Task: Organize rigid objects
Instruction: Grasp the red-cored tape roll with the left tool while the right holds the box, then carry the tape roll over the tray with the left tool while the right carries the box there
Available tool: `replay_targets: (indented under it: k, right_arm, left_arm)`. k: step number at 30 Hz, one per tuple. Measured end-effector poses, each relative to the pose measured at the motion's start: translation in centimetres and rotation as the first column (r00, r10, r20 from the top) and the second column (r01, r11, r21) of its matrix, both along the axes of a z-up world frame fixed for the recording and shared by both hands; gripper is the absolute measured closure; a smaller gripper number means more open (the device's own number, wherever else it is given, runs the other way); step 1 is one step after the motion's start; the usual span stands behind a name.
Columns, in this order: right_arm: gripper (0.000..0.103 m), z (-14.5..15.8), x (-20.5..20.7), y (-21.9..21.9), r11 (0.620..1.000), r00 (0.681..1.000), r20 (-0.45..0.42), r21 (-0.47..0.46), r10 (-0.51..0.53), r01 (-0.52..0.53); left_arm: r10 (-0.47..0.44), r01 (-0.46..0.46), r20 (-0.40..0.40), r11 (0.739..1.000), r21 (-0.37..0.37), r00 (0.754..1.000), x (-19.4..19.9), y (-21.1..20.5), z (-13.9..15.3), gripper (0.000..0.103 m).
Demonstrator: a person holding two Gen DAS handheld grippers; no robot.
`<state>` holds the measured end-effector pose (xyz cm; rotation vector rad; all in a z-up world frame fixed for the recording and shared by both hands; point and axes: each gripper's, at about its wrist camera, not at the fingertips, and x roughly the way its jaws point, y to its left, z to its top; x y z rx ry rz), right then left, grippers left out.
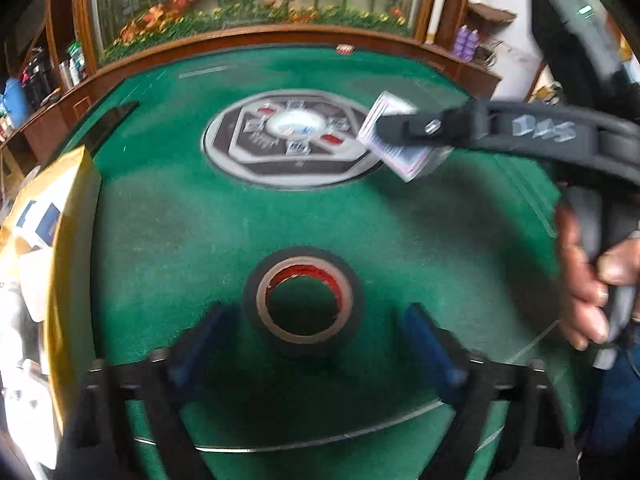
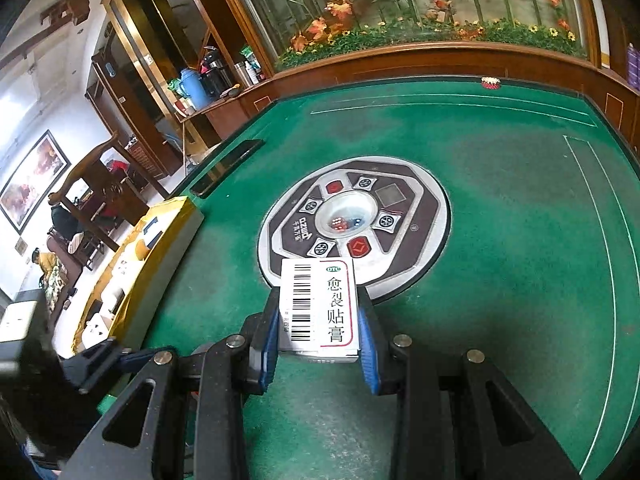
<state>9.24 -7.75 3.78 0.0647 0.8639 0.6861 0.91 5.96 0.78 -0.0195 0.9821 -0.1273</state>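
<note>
Fingers [image 2: 370,344] pinch med box [image 2: 320,304], long axis fwd, L open by tape [image 1: 303,300]

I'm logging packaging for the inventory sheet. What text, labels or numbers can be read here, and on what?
"愈裂贴膏" and "OTC": white cardboard medicine box, clamped in the right gripper.
Barcode on the same box: digits too small to read.
"DAS": raised on the right gripper's grey body in the left view, blurred.
Grey round centre console: logo unreadable.

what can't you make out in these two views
- Yellow cardboard box: left wrist view, contents blurred and cut by the left edge.
- Small white medicine box: right wrist view, its underside hidden between the right gripper pads.
- Black roll of tape: left wrist view, motion blur hides any contact with the left gripper.
</note>
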Motion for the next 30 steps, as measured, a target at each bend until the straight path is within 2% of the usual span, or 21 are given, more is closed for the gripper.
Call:
replay_targets:
  k: [1,2,6,18,25,30]
  right_arm:
    - [0.071,0.1,-0.1,0.0,1.0,1.0,0.0,0.001,0.004,-0.004]
    - [0.071,0.1,-0.2,0.0,1.0,1.0,0.0,0.001,0.008,-0.008]
    - [0.071,0.3,-0.5,0.3,1.0,1.0,0.005,0.0,0.022,-0.022]
    - [0.071,0.4,-1.7,1.6,0.998,0.997,0.035,-0.024,0.066,-0.065]
    - [0.071,0.2,-2.3,2.3,0.996,0.995,0.041,-0.034,0.087,-0.086]
    - [0.07,0.2,-3.2,3.2,0.993,0.993,0.038,-0.029,0.116,-0.115]
  left_arm:
    - [-0.001,0.0,0.029,0.999,0.032,1.0,-0.3,-0.2,0.1,0.036]
    - [-0.004,0.003,0.032,0.999,0.046,0.999,-0.5,-0.4,0.1,0.037]
    - [0.005,-0.005,0.039,1.0,0.008,0.999,-1.2,0.1,0.3,0.038]
    - [0.046,-0.044,0.135,0.999,-0.013,0.99,-2.8,1.7,3.6,0.038]
    - [0.098,-0.092,0.199,0.995,-0.041,0.975,-4.5,4.0,6.0,0.037]
    - [0.156,-0.147,0.221,0.988,-0.055,0.963,-5.3,6.6,6.8,0.037]
